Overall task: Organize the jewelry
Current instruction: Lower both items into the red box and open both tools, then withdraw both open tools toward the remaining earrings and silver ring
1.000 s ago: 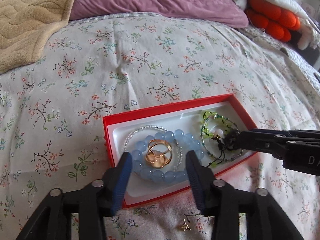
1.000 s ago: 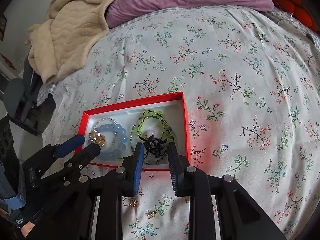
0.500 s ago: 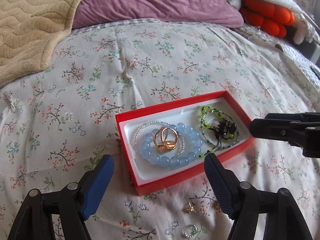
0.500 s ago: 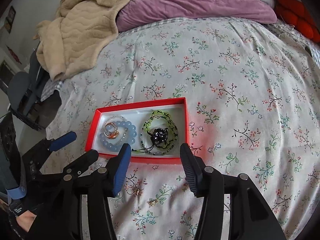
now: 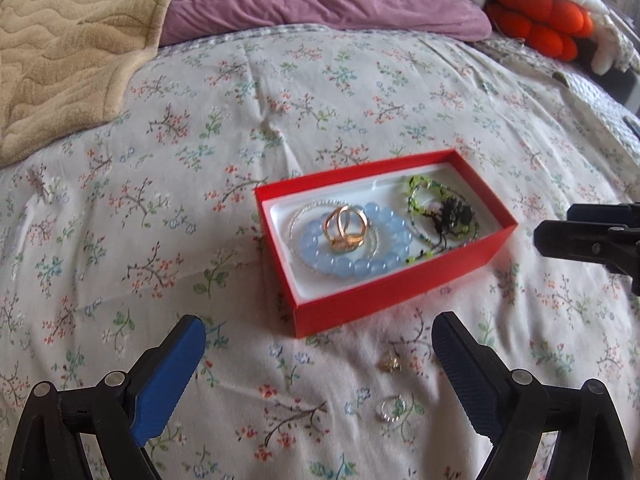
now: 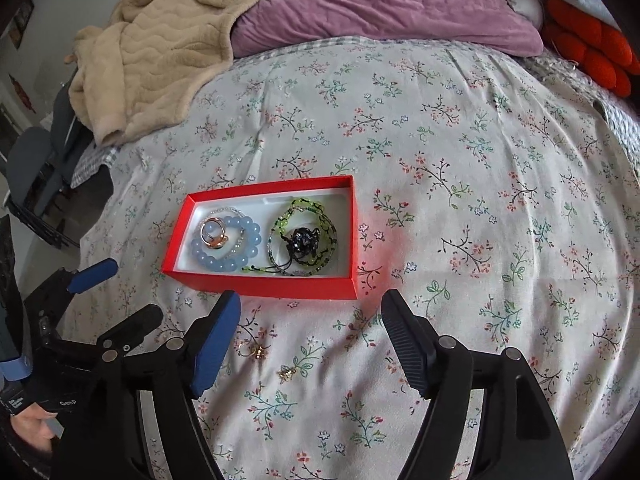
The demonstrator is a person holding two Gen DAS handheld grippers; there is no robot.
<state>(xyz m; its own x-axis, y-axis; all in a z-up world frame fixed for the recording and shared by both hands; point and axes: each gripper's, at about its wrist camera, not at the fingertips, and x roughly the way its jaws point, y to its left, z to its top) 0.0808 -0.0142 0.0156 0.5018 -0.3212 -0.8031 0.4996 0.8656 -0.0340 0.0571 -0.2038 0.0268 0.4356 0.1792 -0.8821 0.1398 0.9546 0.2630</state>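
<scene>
Jewelry box [image 5: 400,292] first: red, long and narrow, sitting on the floral bedspread [image 5: 280,100] with its long axis running roughly left-right across both my views. Inside it there's a blue bead bracelet [image 5: 352,268] with gold rings [image 5: 346,230] lying on top at the left end, and green beaded strands [image 5: 418,200] with a black piece [image 5: 454,216] at the right end.

What's not in the box yet: a small gold piece [image 5: 390,362] and a silver ring [image 5: 390,408] on the bedspread just in front of the box's near wall. From the right camera I count a gold ring [image 6: 250,350] and another little gold bit [image 6: 288,374] in that same strip; can't say for sure how they match up across views, they're tiny and kinda blurry.

Both tongs are spread wide and carrying nothing. My left gripper [image 5: 320,344] hangs in front of the box with the loose bits lying between its fingers, closer to the right one. My right gripper [image 6: 310,320] is also in front of the box, and the gold ring sits right by its left blue finger [image 6: 214,340]. Honestly either hand could go; I'd say the left is lined up better.

Writing: I can make out something like "Gen" on the left rig's body in the right view, nothing else readable.
</scene>
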